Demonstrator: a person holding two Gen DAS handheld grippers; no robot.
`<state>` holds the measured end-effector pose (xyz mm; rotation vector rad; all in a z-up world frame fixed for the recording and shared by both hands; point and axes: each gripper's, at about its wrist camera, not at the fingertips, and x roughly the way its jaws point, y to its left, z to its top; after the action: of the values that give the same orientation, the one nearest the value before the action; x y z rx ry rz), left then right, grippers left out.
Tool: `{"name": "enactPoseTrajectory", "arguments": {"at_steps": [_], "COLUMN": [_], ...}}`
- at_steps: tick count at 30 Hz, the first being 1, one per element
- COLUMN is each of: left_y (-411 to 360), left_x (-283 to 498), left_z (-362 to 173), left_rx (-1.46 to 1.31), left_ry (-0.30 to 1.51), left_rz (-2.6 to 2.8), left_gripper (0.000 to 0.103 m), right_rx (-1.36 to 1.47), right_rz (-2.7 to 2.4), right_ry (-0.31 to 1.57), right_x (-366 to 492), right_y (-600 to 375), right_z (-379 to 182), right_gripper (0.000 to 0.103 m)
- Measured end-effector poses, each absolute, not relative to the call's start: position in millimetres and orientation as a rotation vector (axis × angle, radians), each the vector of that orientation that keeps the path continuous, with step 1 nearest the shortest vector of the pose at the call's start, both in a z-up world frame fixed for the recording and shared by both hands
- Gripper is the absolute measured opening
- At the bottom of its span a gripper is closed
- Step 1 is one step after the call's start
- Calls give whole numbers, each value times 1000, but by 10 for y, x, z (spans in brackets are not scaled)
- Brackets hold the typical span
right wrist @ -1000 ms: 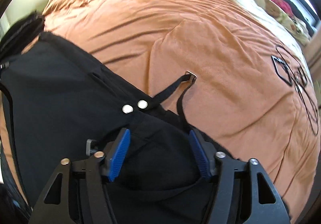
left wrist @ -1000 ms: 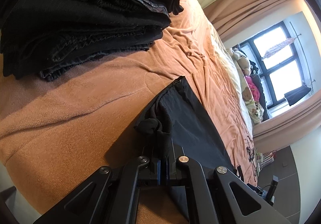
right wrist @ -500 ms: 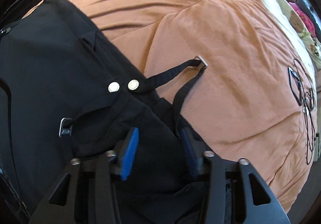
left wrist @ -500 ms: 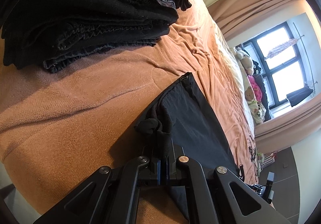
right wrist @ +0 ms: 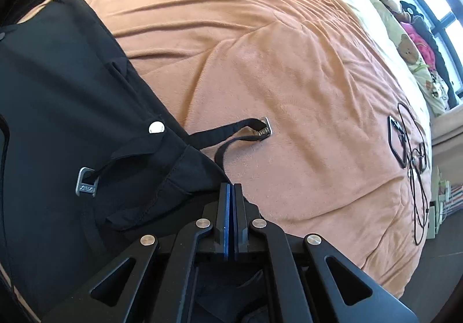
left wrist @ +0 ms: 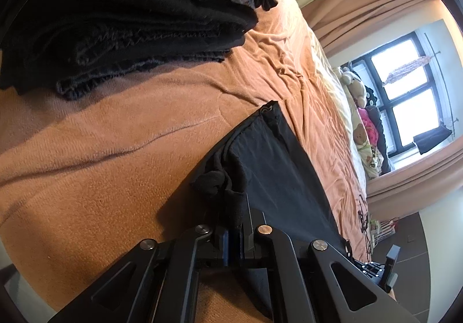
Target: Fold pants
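Black woven pants, lying flat on an orange fleece bed blanket; their near part is hidden beneath both tools. Open blanket runs right to the bed edge. Stack of folded dark garments, cut off at frame top. Left gripper clamps a bunched pants edge. Right gripper, tilted downward, has just been closing, blue pads together; fabric between them cannot be made out.
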<state>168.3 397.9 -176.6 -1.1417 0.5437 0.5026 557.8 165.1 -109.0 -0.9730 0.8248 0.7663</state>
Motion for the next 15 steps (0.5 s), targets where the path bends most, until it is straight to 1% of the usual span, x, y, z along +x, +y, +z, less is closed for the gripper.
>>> {"name": "enactPoseTrajectory", "arguments": {"at_steps": [2,4,6,7,13,14,15], "left_y": [3973,3966,3959,3950,3912,3924,3934], "left_x": [1669,1660,1646,1636,1672,1680,1684], "left_z": [-1788,-1811,-1863,-1889,-1967,-1961,-1953], "left_rx": [-1151,-1159,-1177,-1190,-1178,-1173,-1170], "left_ry": [547,556,566,564,556,557,555], "left_rz": [501,500,502,498,488,493,498], "left_gripper": [3,8,25,27,28,26,18], "right_rx": [-960,-939,-914,-904,-821,-811,-798], "right_rz": [749,729,713,705,646,637,626], "right_ry": [829,828,831,828,828,834,837], "right_x": [5604,5621,5632,5634,5648,5653,5644], "right_y": [1662,1668,1673,1674,1642,1641,1643], "right_z": [-1146,-1207,-1239,-1255,-1235,-1229,-1212], "right_gripper": [0,0,0,0,0,0,0]}}
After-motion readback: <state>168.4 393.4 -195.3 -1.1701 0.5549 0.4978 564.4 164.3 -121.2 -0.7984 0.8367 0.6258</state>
